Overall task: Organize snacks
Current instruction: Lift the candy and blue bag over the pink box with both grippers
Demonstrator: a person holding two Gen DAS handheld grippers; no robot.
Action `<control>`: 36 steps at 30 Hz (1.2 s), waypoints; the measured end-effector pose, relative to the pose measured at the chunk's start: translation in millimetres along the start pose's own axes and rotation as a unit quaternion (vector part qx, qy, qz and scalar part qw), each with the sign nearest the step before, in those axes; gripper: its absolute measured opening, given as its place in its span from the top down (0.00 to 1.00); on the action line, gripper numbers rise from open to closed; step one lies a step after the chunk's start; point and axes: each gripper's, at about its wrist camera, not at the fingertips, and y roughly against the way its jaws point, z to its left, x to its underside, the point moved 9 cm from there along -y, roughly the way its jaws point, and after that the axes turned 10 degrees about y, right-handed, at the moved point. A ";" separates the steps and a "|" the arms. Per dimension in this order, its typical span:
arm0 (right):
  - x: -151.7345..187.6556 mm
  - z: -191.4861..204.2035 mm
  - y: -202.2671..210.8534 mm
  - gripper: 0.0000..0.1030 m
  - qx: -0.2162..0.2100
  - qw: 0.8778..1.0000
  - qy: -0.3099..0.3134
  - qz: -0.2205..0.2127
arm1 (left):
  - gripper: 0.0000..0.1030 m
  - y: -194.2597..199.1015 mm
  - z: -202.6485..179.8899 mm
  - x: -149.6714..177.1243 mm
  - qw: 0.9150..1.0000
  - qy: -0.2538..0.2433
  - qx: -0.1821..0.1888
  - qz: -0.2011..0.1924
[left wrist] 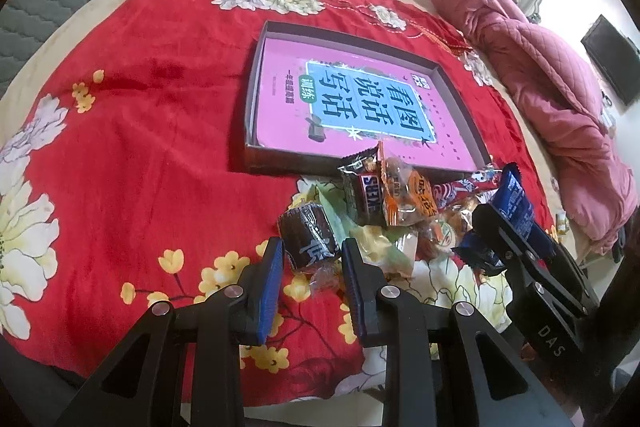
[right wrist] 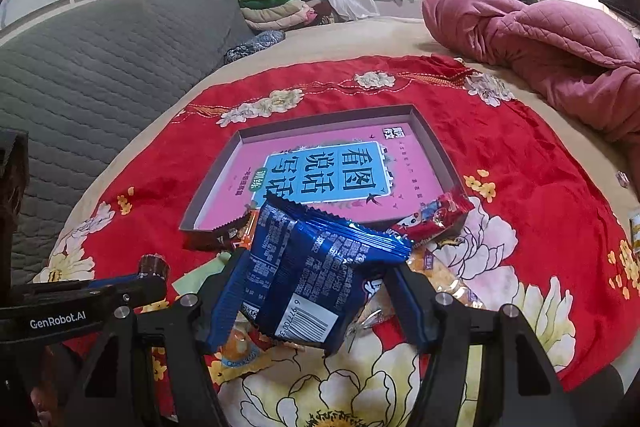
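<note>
A pile of wrapped snacks lies on a red flowered cloth just in front of a shallow box lined with a pink booklet. My left gripper is open, its blue pads on either side of a dark brown round snack. My right gripper is shut on a shiny blue snack packet, held above the pile; this packet also shows in the left wrist view. A Snickers bar and an orange packet lie in the pile.
The red cloth covers a beige bed. A pink quilt is bunched along the right side. A grey quilted headboard runs along the left. The box holds only the booklet.
</note>
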 end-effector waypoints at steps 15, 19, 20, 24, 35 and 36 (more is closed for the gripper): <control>-11.6 0.6 -2.1 0.36 0.001 1.000 0.009 -0.017 | 0.71 -0.3 -4.0 -15.5 1.000 0.005 -0.003 -0.011; -12.6 0.0 -2.0 0.36 0.001 1.000 0.010 -0.021 | 0.71 -0.7 -6.7 -18.5 1.000 0.004 -0.003 -0.012; -13.1 -0.5 -2.0 0.36 0.001 1.000 0.009 -0.021 | 0.71 -1.1 -8.0 -19.0 1.000 0.003 -0.002 -0.012; -15.6 -5.4 -1.6 0.36 0.003 1.000 0.001 -0.026 | 0.71 -2.5 -10.7 -22.5 1.000 0.004 -0.001 -0.012; -24.7 -17.5 -1.4 0.36 0.010 0.999 -0.008 -0.038 | 0.71 -6.8 -24.1 -39.0 1.000 0.002 0.005 -0.020; -26.6 -18.0 -1.3 0.36 0.012 0.999 -0.007 -0.041 | 0.71 -7.1 -25.3 -41.3 1.000 0.002 0.007 -0.021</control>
